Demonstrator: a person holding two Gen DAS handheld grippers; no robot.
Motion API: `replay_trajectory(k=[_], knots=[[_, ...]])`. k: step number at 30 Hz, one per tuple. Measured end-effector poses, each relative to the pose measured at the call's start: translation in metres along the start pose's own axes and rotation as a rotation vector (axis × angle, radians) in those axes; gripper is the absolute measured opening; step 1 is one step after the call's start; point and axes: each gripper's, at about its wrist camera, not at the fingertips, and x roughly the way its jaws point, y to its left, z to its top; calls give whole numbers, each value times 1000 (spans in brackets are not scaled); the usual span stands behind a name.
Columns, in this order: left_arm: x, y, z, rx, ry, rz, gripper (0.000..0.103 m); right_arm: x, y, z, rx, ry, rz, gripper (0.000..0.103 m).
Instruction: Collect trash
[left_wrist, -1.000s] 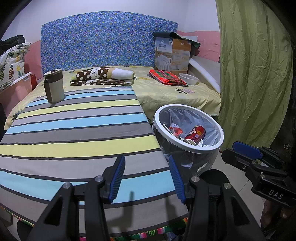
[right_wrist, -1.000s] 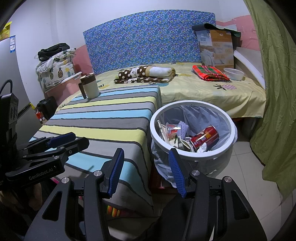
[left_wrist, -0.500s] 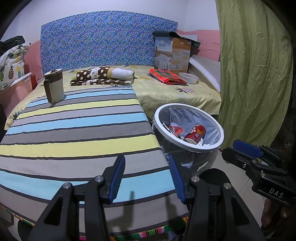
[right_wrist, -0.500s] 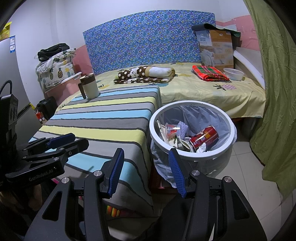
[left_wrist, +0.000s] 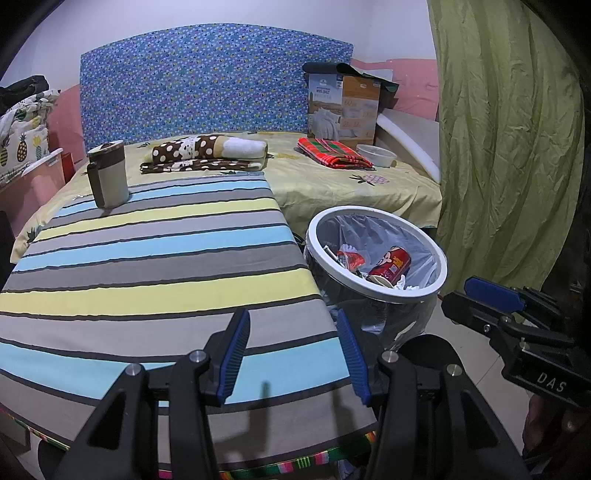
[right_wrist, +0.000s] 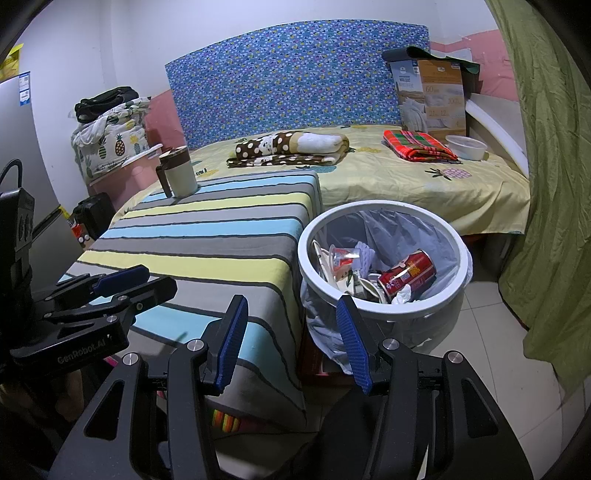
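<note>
One white-rimmed bin (right_wrist: 384, 291) with clear liner, lower right of centre, beside the striped surface (right_wrist: 221, 236). Inside: one red can (right_wrist: 408, 273), one crumpled cup (right_wrist: 345, 255), paper scraps. One mug (right_wrist: 177, 175) upper left. Left gripper (left_wrist: 291, 354) and right gripper (right_wrist: 290, 341): fingers apart, empty.

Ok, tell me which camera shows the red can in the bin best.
The right wrist view: it looks down into the bin, showing the red can lying almost whole among the scraps. The left wrist view shows the red can more obliquely, its lower end hidden by the bin's near rim.
</note>
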Motion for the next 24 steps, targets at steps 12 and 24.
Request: replay_trajectory(k=[12, 24], knots=[[0, 0, 0, 2, 1, 5, 51, 0, 1, 0, 2, 2, 0, 52], [2, 1, -2, 3, 11, 5, 51, 1, 1, -1, 2, 4, 0, 52]])
